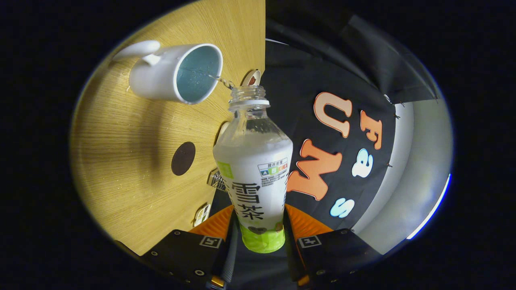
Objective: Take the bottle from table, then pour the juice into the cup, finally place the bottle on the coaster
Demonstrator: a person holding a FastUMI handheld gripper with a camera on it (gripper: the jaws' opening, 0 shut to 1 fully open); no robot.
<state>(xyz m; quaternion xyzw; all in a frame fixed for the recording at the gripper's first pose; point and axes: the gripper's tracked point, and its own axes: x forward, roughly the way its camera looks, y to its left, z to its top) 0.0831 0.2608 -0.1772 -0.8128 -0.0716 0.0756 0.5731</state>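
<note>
Sideways, tongs (258, 225) clamp bottle (254, 161) — pouring at cup (177, 74) rim.

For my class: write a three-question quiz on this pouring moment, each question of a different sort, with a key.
1. True or false: the gripper has both fingers pressed on the bottle.
2. The liquid leaving the bottle's mouth goes into: A) the coaster B) the cup C) the table.
3. Fill in: the dark round coaster lies on the wooden ____.

Key: 1 true. 2 B, the white cup, with a thin stream reaching its opening. 3 table.
</note>
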